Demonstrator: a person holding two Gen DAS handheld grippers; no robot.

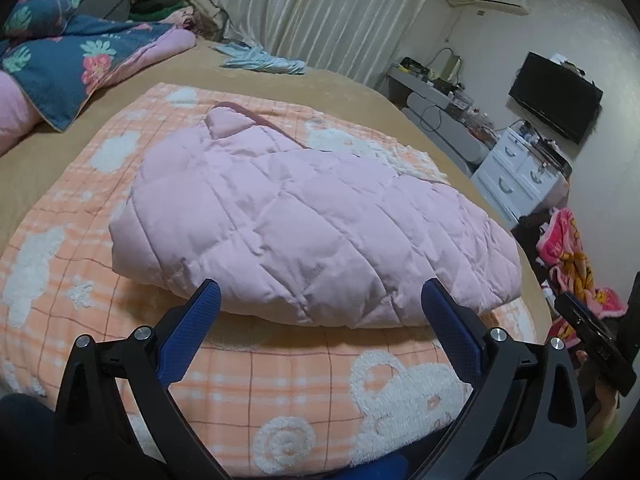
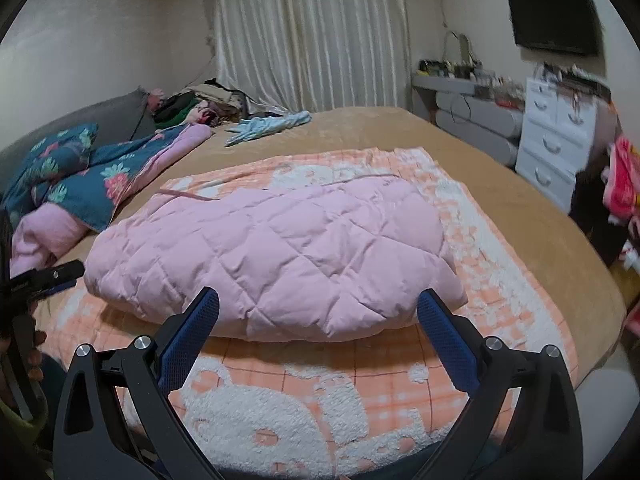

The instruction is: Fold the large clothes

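The pink quilted jacket (image 1: 304, 224) lies in a thick folded bundle on the orange checked blanket (image 1: 256, 392), which is spread over the tan bed (image 1: 56, 152). Both tools hang just short of its near edge: the left tool (image 1: 320, 300) stands wide and holds nothing, and the right tool (image 2: 318, 304) is the same, wide and empty. The fold looks mostly done, so this seems to be the pause between folds or just ahead of a last one. A next move calls for each tool to reach under the near hem at its own end, pinch through all the puffy layers, and carry the edge over evenly. Padding this thick may spring back or slip from a shallow pinch. At the far left lie a flowered quilt (image 2: 104, 184) and a pile of clothes, and a light blue garment (image 2: 268, 126) sits further back, perhaps a shirt. None of it touches the jacket
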